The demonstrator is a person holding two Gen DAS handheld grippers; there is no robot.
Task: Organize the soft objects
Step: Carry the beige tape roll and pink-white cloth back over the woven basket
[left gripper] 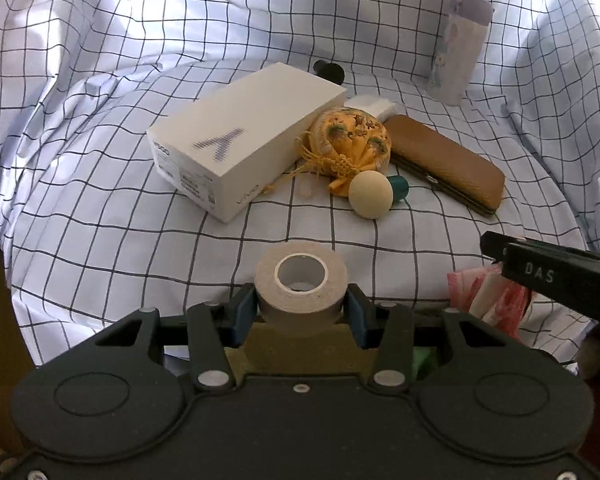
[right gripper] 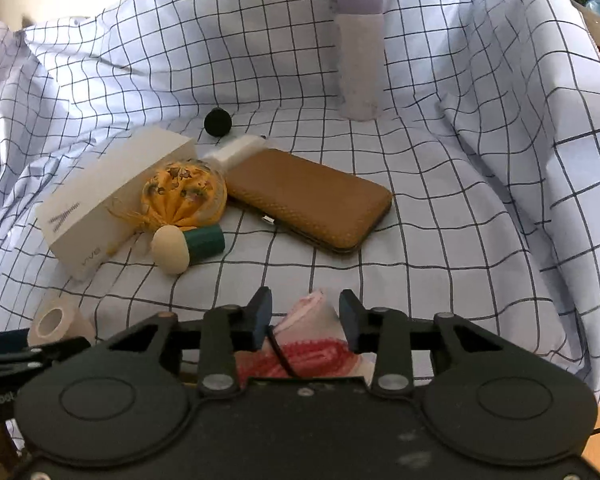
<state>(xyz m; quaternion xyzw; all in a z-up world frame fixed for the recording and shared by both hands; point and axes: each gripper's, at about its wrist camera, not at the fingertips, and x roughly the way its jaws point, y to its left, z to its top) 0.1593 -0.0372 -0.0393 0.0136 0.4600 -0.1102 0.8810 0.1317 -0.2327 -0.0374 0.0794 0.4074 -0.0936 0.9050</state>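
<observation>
My left gripper [left gripper: 300,308] is shut on a beige tape roll [left gripper: 300,284], its blue pads against both sides. The roll also shows in the right wrist view [right gripper: 56,322]. My right gripper [right gripper: 305,316] stands open around a pink-and-white folded cloth [right gripper: 312,332], the pads a little apart from it; the cloth also shows in the left wrist view [left gripper: 484,294]. A yellow patterned pouch [left gripper: 350,140] with a tassel lies beside a white box [left gripper: 244,136]. A cream sponge puff with a green handle [left gripper: 372,196] lies in front of the pouch.
A brown leather case [left gripper: 448,160] lies right of the pouch. A tall lilac bottle [left gripper: 460,48] stands at the back right. A small black knob [left gripper: 328,70] sits behind the box. A checked white cloth [left gripper: 140,240] covers the surface, bunched up at the sides.
</observation>
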